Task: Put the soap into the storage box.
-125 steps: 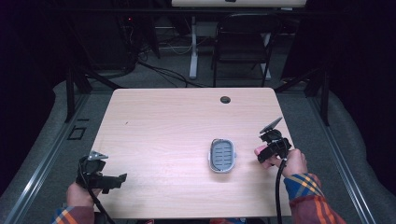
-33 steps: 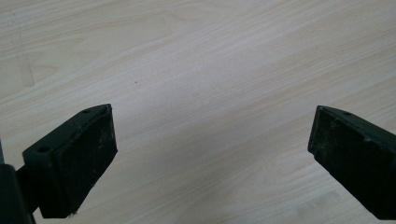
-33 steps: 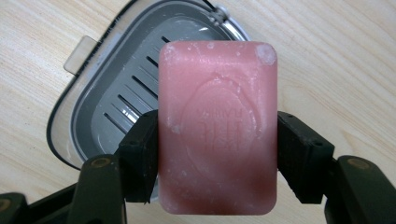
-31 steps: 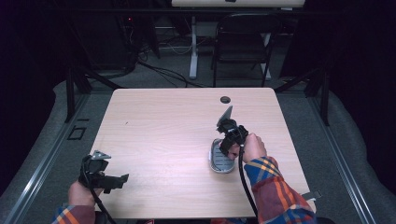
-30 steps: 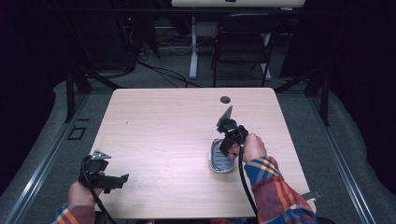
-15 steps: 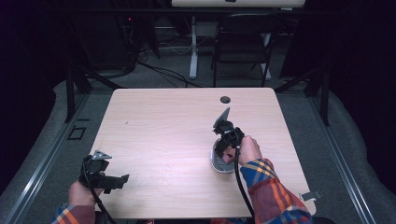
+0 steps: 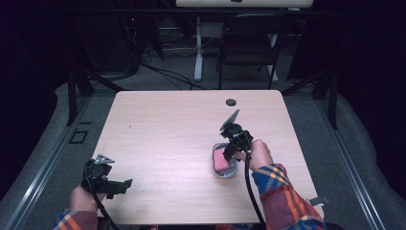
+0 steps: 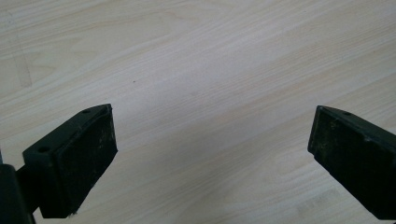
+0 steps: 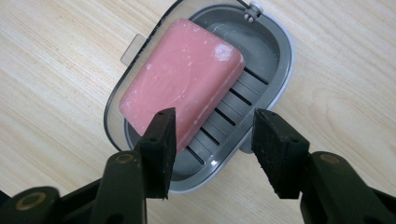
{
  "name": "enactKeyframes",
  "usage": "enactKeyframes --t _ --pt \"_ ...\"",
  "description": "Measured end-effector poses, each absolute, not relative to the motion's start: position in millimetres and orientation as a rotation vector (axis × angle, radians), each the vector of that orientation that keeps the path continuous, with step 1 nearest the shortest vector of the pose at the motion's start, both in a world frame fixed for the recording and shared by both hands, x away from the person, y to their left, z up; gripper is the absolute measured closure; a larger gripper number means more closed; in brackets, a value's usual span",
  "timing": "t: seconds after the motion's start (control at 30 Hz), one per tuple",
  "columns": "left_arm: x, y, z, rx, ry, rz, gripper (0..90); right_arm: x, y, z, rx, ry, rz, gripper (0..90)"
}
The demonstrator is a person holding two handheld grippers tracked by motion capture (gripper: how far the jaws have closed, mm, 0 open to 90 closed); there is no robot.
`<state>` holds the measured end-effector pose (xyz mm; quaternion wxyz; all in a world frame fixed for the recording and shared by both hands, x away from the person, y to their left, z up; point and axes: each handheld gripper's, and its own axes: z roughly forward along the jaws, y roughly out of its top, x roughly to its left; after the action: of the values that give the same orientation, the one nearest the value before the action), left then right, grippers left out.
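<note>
Table (image 7: 163, 139) open from nine to twelve o'clock of my right tool (image 7: 231, 152); soap dish (image 7: 223, 165) beneath it the sole obstruction.

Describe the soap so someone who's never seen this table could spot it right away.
On the pale wooden table, look toward the person's right side, where a grey oval dish sits beneath the right gripper. The soap lies tilted in that dish, one end propped on the rim. It is a pink rounded bar with whitish scuffs, the one pink thing on the wood.
</note>
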<state>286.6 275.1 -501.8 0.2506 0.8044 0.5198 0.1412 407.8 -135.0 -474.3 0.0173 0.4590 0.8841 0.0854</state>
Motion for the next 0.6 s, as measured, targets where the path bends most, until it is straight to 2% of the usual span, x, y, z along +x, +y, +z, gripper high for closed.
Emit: enactKeyframes --t 0.43,0.6 --pt "286.4 274.8 -501.8 2.186 1.417 0.383 0.9 396.2 -154.9 -453.9 1.410 2.683 0.350 40.8" --pt "286.4 274.8 -501.8 2.186 1.417 0.384 0.9 390.3 -168.7 -444.3 1.408 2.649 0.373 33.7"
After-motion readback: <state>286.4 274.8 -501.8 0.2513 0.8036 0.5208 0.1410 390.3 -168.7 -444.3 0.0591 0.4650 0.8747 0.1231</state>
